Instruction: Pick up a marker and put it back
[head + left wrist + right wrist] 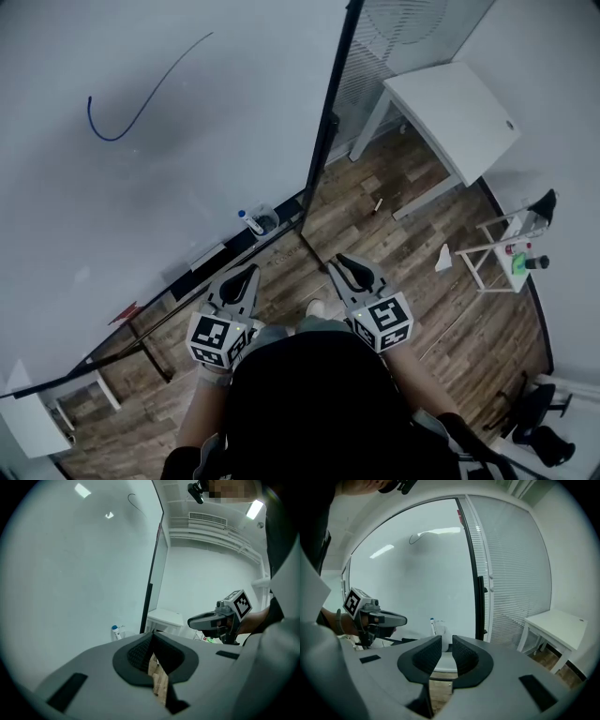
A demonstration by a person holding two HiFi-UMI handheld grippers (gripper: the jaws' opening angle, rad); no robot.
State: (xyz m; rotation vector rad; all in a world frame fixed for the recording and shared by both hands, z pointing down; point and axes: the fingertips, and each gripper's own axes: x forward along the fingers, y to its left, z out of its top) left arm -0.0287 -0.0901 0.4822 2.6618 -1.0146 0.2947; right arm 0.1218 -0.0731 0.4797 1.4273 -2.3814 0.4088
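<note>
Marker [433, 626]: stands in holder [442, 631], ahead of right gripper [446, 641], whose jaws are spread and empty. Left gripper [153, 637]: jaws pressed together, empty. Centre your right jaws around marker before closing.

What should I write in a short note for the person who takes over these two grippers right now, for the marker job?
Left gripper: jaws together at the tips, nothing held.
Right gripper: jaws apart, nothing between them.
Marker: stands in the clear holder at the lower edge of the whiteboard, ahead of both grippers; neither touches it.
Done: a blue line is on the whiteboard; whether the marker was already lifted and returned cannot be told.
Left: probably reach to the holder, pick up the marker, put it back.
</note>
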